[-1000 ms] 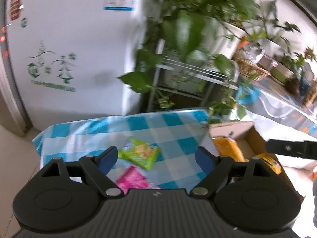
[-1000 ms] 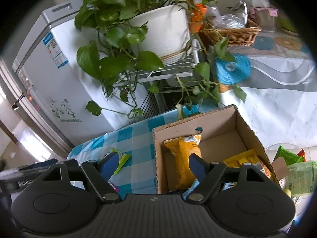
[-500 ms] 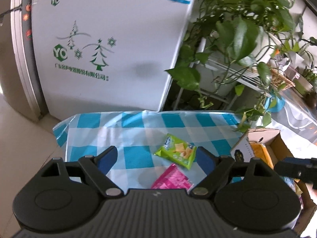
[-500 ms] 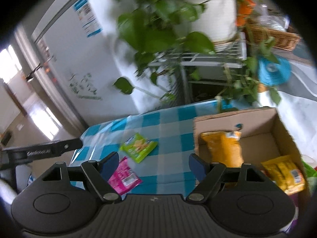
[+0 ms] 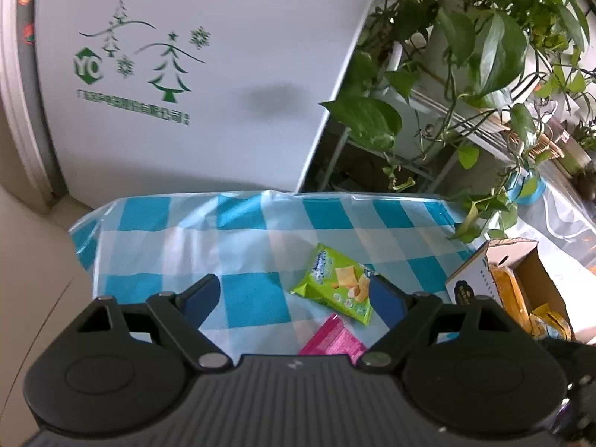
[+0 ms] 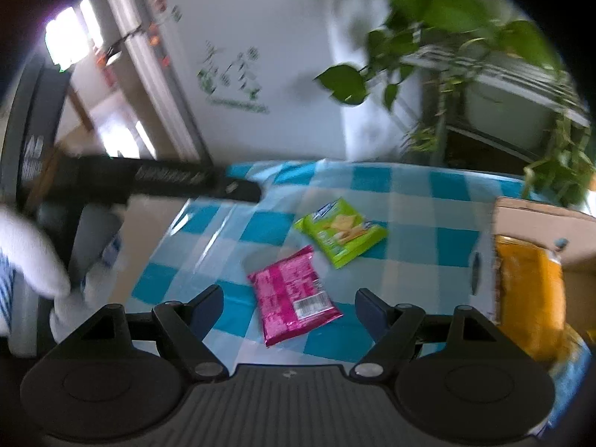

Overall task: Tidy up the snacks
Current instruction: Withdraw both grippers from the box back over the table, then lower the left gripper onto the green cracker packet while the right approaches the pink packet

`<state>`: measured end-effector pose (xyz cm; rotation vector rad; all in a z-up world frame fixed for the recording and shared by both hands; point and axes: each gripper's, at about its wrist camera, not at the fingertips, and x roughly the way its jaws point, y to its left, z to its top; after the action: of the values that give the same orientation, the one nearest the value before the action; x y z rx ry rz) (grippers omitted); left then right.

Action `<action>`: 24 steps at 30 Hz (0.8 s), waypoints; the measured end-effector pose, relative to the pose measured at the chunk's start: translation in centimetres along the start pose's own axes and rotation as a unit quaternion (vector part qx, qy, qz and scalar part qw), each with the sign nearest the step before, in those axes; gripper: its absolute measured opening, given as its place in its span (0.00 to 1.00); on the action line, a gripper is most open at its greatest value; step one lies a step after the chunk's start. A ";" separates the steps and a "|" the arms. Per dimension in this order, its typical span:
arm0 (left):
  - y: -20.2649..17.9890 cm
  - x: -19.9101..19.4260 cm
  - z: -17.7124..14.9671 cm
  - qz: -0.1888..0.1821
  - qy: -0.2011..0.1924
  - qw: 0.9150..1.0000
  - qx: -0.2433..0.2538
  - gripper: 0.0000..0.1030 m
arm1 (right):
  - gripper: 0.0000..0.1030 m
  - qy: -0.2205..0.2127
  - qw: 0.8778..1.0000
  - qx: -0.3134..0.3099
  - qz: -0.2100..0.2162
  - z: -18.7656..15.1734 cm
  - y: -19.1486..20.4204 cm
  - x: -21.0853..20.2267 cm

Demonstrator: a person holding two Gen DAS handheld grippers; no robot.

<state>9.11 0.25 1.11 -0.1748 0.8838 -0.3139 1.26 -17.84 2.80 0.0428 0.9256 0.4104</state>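
Note:
A green snack packet (image 5: 337, 288) (image 6: 341, 229) and a pink snack packet (image 6: 292, 294) (image 5: 331, 339) lie on the blue-and-white checked tablecloth (image 5: 246, 238) (image 6: 409, 193). A cardboard box (image 5: 480, 279) (image 6: 532, 212) at the right holds orange snack bags (image 6: 529, 290) (image 5: 510, 298). My left gripper (image 5: 294, 301) is open and empty above the cloth, the green packet just inside its right finger. My right gripper (image 6: 288, 309) is open and empty, with the pink packet between its fingers in view. The left gripper's body shows as a dark bar (image 6: 167, 178) in the right wrist view.
A white fridge (image 5: 193, 74) stands behind the table. A metal rack with trailing potted plants (image 5: 484, 44) stands at the back right, leaves hanging near the box. The table's left edge drops to the floor (image 5: 37, 260).
Both grippers have swung left, away from the box and toward the two packets on the cloth. The right gripper has also come lower and closer to the pink packet. Both stay open.

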 end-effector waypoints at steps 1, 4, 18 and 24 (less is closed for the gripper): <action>-0.1 0.4 0.2 -0.005 0.003 1.000 0.004 0.84 | 0.80 0.006 1.000 -0.009 -0.001 -0.2 0.2 0.6; -0.3 1.8 0.6 -0.012 0.018 1.000 0.020 0.84 | 0.80 0.020 0.999 -0.026 -0.001 -0.6 0.5 2.2; 0.2 6.5 1.8 -0.043 0.063 0.997 0.021 0.84 | 0.84 0.036 0.998 -0.054 0.000 -0.8 0.5 7.0; -0.4 7.8 1.8 -0.056 0.080 0.994 0.041 0.84 | 0.82 0.037 0.996 -0.083 -0.002 -0.8 1.5 8.5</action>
<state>15.12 -2.76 -3.35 -0.1251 1.0194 -0.4723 4.67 -13.52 -3.94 -0.1261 0.9626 0.4862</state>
